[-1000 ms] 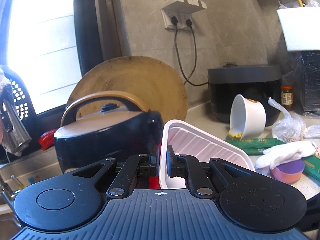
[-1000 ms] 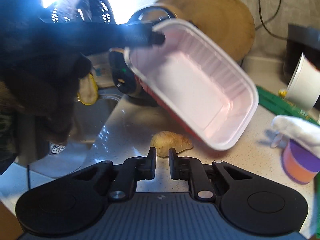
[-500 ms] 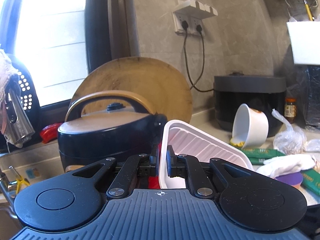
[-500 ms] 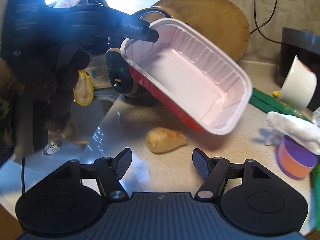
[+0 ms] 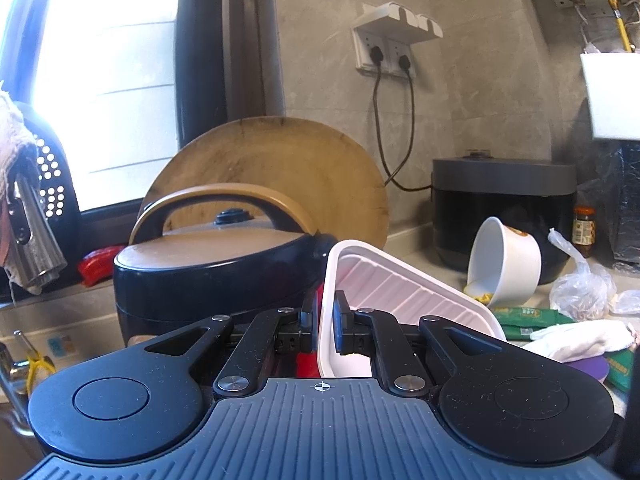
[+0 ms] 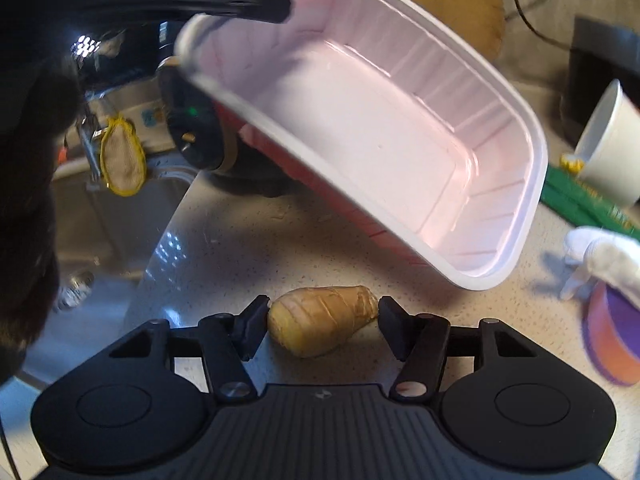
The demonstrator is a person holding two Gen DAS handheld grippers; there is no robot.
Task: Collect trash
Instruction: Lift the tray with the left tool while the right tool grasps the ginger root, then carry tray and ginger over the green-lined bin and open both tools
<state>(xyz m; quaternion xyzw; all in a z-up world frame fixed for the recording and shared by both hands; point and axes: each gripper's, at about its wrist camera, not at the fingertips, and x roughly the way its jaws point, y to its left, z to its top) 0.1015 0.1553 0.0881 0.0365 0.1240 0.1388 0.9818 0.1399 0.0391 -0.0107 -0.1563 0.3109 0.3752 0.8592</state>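
Observation:
My left gripper (image 5: 325,320) is shut on the rim of a white plastic takeaway tray (image 5: 392,292) with a red outside, holding it tilted above the counter. The tray (image 6: 372,120) fills the upper middle of the right wrist view, with the left gripper's finger (image 6: 272,0) on its top-left rim. My right gripper (image 6: 322,320) is open, low over the counter, its fingers on either side of a tan piece of ginger (image 6: 320,324) lying below the tray. The jaws stand apart from it or just touch it.
A dark rice cooker (image 5: 216,272) and a round wooden board (image 5: 280,176) stand behind the tray. A tipped white paper cup (image 5: 504,268), green packets (image 5: 528,318), a plastic bag (image 5: 580,292), a white cloth (image 6: 608,256) on a purple-orange cup (image 6: 612,344). The sink (image 6: 104,216) lies left.
My right gripper opened, then moved forward and down until its fingers flank the ginger. The left gripper kept hold of the tray, which shifted slightly.

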